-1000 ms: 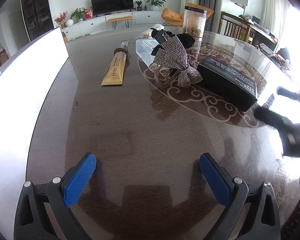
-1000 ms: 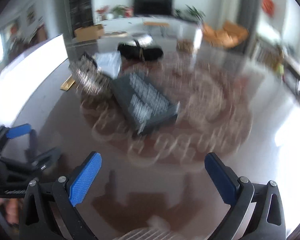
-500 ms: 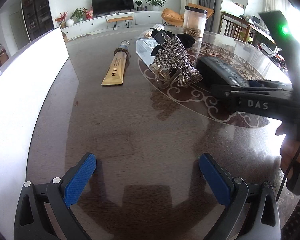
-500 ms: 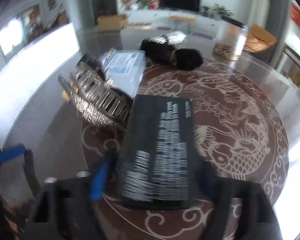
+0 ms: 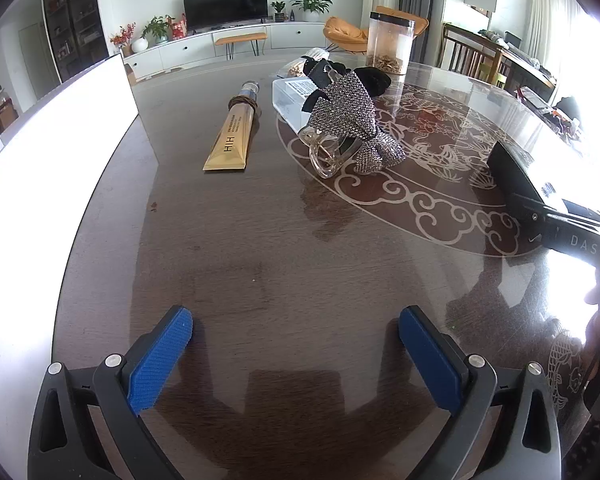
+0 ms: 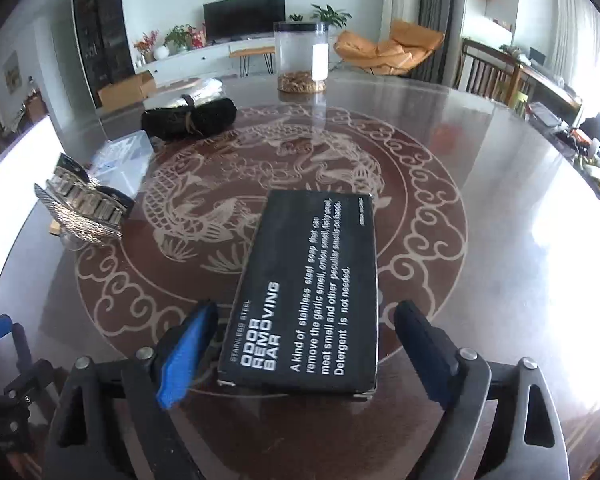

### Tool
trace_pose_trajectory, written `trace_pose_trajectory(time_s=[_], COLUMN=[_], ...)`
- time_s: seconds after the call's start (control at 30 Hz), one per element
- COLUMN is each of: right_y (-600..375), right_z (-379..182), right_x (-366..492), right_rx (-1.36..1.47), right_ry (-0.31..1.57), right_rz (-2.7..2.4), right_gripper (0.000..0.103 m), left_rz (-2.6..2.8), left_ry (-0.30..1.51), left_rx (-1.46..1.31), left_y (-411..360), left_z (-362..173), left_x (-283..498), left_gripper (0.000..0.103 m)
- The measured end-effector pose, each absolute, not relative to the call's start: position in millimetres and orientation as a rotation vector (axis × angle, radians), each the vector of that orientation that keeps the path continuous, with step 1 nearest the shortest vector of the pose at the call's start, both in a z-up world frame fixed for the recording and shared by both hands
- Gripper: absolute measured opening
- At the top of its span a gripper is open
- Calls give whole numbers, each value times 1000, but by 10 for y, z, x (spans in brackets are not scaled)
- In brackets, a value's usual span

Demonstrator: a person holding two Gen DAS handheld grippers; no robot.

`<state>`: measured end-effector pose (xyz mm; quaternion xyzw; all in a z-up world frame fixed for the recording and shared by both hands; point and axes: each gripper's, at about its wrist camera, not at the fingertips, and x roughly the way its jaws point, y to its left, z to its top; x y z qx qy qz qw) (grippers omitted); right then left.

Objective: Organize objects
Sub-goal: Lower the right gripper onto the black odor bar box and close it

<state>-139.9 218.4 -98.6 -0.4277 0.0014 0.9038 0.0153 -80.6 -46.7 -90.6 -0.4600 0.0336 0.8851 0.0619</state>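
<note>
A black box printed "ODOR REMOVING BAR" lies flat on the patterned round table. My right gripper straddles its near end. The jaws are opening, and a gap shows between each blue pad and the box's sides. In the left wrist view the box sits at the far right, under the right gripper's black frame. My left gripper rests open over bare table with nothing between its fingers.
A gold tube, a rhinestone bow clip and a clear plastic case lie ahead of the left gripper. A black roll and a tall clear jar stand farther back. A white board edges the left.
The right gripper came down over the black box, narrowed around it, and now stands wider. The box lies farther right and is turned. The left gripper has not moved.
</note>
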Motion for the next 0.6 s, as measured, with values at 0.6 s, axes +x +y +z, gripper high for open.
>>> trace_pose_trajectory(time_s=[0.6], right_y=[2130], right_z=[-1081], right_x=[-1500], right_rx=[-1418], right_ry=[1], right_rz=[2790], right_gripper=[98], left_rz=[2650], left_ry=[112], left_rx=[-1429], left_y=[-482], left_z=[-914], left_x=[-880], left_gripper=[103])
